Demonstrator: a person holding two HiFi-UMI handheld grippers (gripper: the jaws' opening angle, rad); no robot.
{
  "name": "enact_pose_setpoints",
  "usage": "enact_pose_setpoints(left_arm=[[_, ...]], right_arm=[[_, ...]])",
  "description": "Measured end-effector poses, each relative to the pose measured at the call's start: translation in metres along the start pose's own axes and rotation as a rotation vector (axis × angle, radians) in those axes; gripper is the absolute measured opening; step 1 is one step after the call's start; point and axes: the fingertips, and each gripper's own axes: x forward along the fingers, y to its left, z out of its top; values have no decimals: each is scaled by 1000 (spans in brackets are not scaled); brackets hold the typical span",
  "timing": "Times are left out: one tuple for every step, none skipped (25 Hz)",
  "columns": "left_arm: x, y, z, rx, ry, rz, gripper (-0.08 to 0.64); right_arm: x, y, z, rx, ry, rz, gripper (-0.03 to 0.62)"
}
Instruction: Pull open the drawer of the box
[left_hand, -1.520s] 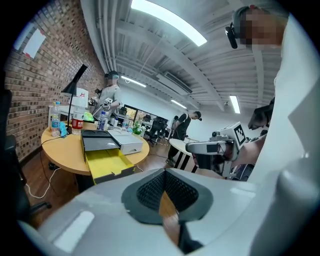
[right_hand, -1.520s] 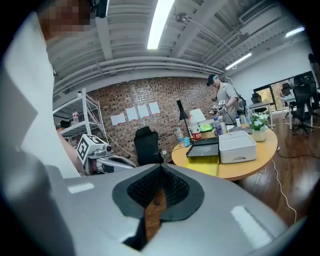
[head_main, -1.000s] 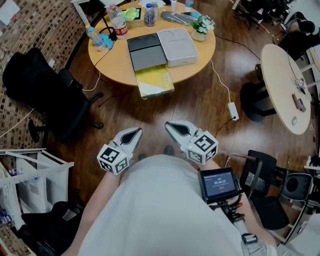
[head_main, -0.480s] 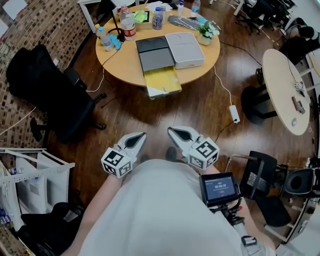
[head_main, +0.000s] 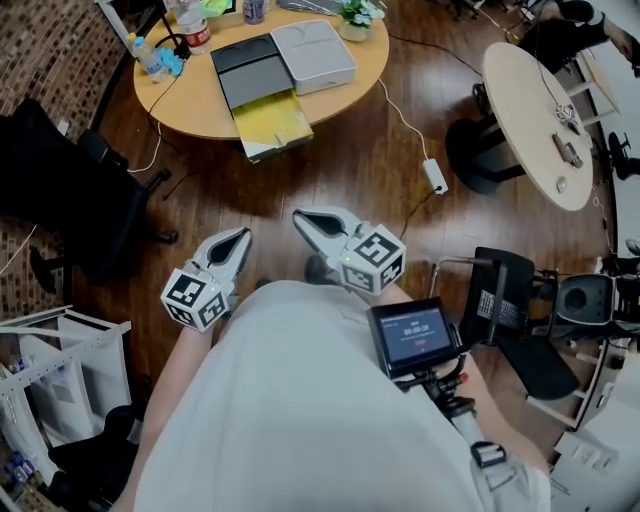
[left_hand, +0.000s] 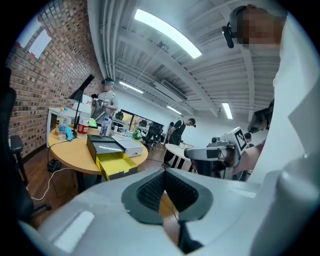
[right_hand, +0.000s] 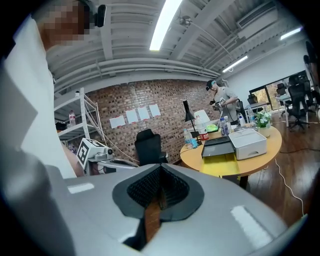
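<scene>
On the round wooden table (head_main: 195, 115) at the top of the head view lies a dark grey box (head_main: 248, 75). Its yellow drawer (head_main: 272, 122) is pulled out over the table's near edge. My left gripper (head_main: 236, 240) and right gripper (head_main: 303, 221) are held low in front of the person's body, far from the table, both shut with nothing between them. The left gripper view shows the box (left_hand: 106, 145), the drawer (left_hand: 119, 164) and the closed gripper (left_hand: 164, 173). In the right gripper view the gripper (right_hand: 160, 171) is shut too, with the drawer (right_hand: 220, 159) in the distance.
A light grey box (head_main: 313, 55), bottles (head_main: 150, 60) and a potted plant (head_main: 355, 18) share the table. A black office chair (head_main: 60, 190) stands left; a white round table (head_main: 535, 110) stands right. A power strip (head_main: 436, 176) lies on the wooden floor. A wire rack (head_main: 50, 370) stands lower left.
The table with the box has slid up and to the left in the head view. Both grippers stay shut near the body and have shifted a little left with the view.
</scene>
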Motion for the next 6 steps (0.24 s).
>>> enact_pose_setpoints(left_arm=[[2,-1,0,1,2,-3,6],[3,-2,0,2,3,-6,6],[5,-2,-1,3,3,-9,6],[6,-3,-1,5,3,-10,6],[7,-3,-1,7,2,-10,6],[8,-3,0,10,0,-10,6]], right_arm=[[0,0,0,1,2,0,6],[0,-1,-1,0,5,0,6],[0,-1,-2,-2,8,1,6],[0,-2,-2,-4,9,3,6],[1,-2,-2,-7,9,6,6],[2,-2,-3,-10,10,9,6]])
